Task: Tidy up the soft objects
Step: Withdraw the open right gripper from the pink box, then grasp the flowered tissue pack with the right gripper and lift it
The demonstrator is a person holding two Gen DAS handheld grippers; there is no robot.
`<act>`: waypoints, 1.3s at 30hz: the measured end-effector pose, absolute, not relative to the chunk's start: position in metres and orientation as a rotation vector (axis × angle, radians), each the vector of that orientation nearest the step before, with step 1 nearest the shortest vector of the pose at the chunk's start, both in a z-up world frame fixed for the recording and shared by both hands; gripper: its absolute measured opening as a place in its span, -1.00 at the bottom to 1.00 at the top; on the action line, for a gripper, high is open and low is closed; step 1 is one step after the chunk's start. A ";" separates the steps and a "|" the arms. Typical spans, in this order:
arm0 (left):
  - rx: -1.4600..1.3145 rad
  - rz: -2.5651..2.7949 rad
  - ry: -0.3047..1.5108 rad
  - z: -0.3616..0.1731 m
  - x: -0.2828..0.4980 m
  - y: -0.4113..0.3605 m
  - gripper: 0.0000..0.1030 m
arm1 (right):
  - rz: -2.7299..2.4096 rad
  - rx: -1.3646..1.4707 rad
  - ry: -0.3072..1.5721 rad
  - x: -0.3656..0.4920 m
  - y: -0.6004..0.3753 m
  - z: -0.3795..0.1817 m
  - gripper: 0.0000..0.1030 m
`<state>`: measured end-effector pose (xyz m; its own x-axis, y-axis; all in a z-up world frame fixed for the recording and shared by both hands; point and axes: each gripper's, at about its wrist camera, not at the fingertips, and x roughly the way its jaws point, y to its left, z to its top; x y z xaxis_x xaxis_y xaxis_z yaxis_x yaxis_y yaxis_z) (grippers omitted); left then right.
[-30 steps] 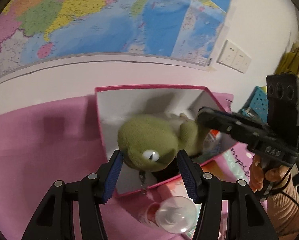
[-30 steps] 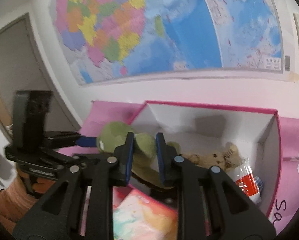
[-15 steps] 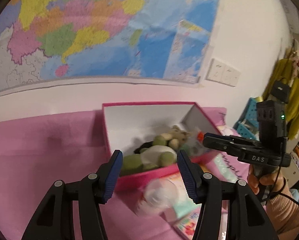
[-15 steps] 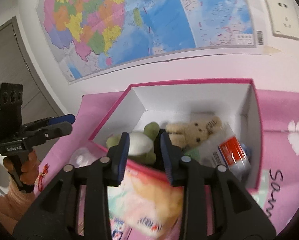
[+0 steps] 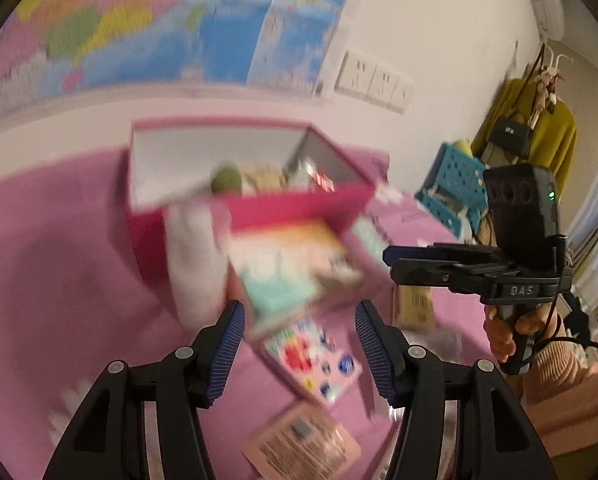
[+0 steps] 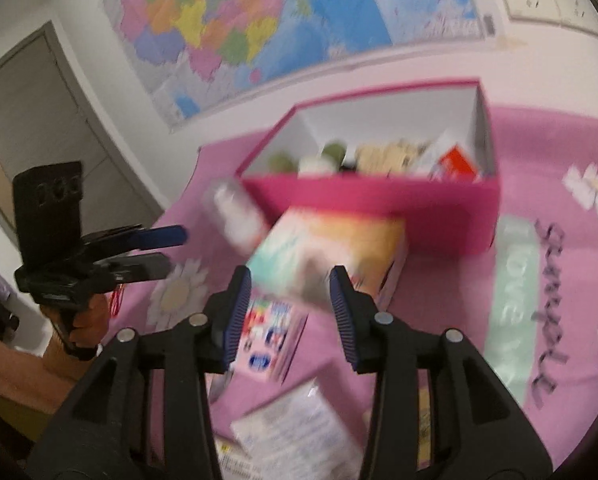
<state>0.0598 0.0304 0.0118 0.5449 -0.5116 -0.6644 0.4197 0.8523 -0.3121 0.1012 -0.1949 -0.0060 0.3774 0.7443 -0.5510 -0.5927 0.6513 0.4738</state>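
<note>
A pink box (image 5: 291, 204) (image 6: 379, 196) stands open on the pink cloth. Inside lie a green frog plush (image 5: 226, 178) (image 6: 283, 160), a beige bear plush (image 6: 383, 156) and a red-and-white packet (image 6: 455, 164). My left gripper (image 5: 297, 344) is open and empty, well back from the box, over a pastel pack (image 5: 287, 264). My right gripper (image 6: 291, 308) is open and empty above the same pastel pack (image 6: 327, 256). Each gripper shows in the other's view, the right (image 5: 395, 258) and the left (image 6: 175, 248). Both views are blurred.
A white bottle (image 5: 195, 256) (image 6: 235, 212) lies beside the box front. A colourful flat pack (image 5: 315, 360) (image 6: 267, 336), a pink packet (image 5: 303, 444) and a clear bag (image 6: 299, 432) lie nearer. A blue crate (image 5: 455, 188) stands at the right. A map covers the wall.
The frog plush went from between my grippers into the box. Both grippers have drawn back from the box, and the right one has opened wider.
</note>
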 end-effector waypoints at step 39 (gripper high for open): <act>-0.199 -0.637 0.965 -0.026 0.042 0.000 -0.28 | 0.895 0.217 0.915 0.092 -0.161 -0.037 -0.34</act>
<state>0.0421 0.0002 -0.0262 0.4047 -0.5862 -0.7019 0.4152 0.8016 -0.4301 0.0925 -0.1607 -0.0366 0.2896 0.7500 -0.5946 -0.5782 0.6322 0.5157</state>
